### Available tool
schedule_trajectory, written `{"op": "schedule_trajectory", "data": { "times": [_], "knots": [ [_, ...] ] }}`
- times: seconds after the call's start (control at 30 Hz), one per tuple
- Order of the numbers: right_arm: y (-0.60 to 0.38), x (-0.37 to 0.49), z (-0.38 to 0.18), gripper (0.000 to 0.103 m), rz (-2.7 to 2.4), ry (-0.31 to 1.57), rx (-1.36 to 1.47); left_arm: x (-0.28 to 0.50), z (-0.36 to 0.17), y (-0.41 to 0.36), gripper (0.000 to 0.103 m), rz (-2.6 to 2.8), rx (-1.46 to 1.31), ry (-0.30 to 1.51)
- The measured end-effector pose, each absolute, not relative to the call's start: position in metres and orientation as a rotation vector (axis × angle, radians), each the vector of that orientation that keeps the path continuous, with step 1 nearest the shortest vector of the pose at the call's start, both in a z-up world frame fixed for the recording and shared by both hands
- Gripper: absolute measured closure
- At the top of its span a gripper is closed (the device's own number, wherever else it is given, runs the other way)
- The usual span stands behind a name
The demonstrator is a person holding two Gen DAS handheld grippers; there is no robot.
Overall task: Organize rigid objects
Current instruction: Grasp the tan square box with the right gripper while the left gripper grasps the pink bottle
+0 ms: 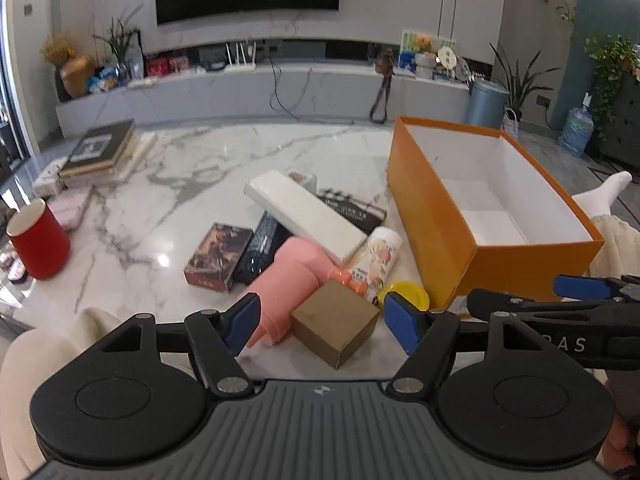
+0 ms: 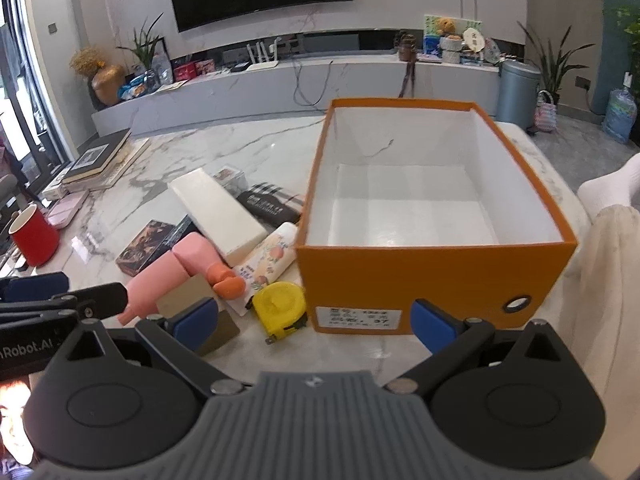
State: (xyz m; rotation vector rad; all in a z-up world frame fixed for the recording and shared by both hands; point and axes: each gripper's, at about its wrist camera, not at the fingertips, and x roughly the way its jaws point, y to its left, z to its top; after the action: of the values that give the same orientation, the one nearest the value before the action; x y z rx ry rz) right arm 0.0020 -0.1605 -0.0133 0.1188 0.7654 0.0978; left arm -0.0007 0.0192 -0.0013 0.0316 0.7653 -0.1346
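**mod_kai:** what's the rig look like up close?

**umi_dan:** left gripper and right gripper match: matte black linkage arms, two big round black discs each, silver rivets at the pivots, ribbed grey centre plate with a small emblem. Fingers have blue pads.

**mod_kai:** any markings?

**umi_dan:** white lettering on the side, partly cut off, ends in "Robot.AI". Person wears cream fuzzy sleeves and a white sock; a bit of skin shows bottom right.
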Motion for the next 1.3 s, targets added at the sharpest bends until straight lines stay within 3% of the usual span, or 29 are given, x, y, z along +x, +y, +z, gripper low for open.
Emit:
{"op": "schedule_trajectory", "data": {
  "times": [0.07, 0.23, 0.33, 0.43, 0.6, 0.93, 1.3],
  "knots": [
    [-0.158, 0.006, -0.015, 0.017, 0.121, 0.778, 0.122, 0.003, -0.003, 0.022, 0.029, -0.164, 0.039, 0.796],
    [-0.146, 0.017, -0.023, 0.029, 0.189, 0.825, 0.122, 0.018, -0.004, 0.037, 0.053, -0.238, 0.019, 0.885],
    [-0.134, 0.023, -0.026, 0.036, 0.253, 0.855, 0.099, 0.028, -0.005, 0.047, 0.061, -0.265, 0.018, 0.954],
    [-0.12, 0.031, -0.034, 0.042, 0.321, 0.896, 0.089, 0.039, -0.008, 0.052, 0.061, -0.277, 0.072, 1.027],
    [-0.102, 0.047, -0.046, 0.042, 0.377, 0.941, 0.066, 0.057, -0.009, 0.056, 0.06, -0.317, 0.19, 1.071],
    [-0.075, 0.072, -0.066, 0.034, 0.44, 0.978, -0.007, 0.105, -0.036, 0.057, 0.039, -0.457, 0.387, 1.161],
    [-0.065, 0.088, -0.081, 0.036, 0.462, 0.993, -0.038, 0.129, -0.066, 0.052, 0.039, -0.52, 0.422, 1.213]
  ]
}}
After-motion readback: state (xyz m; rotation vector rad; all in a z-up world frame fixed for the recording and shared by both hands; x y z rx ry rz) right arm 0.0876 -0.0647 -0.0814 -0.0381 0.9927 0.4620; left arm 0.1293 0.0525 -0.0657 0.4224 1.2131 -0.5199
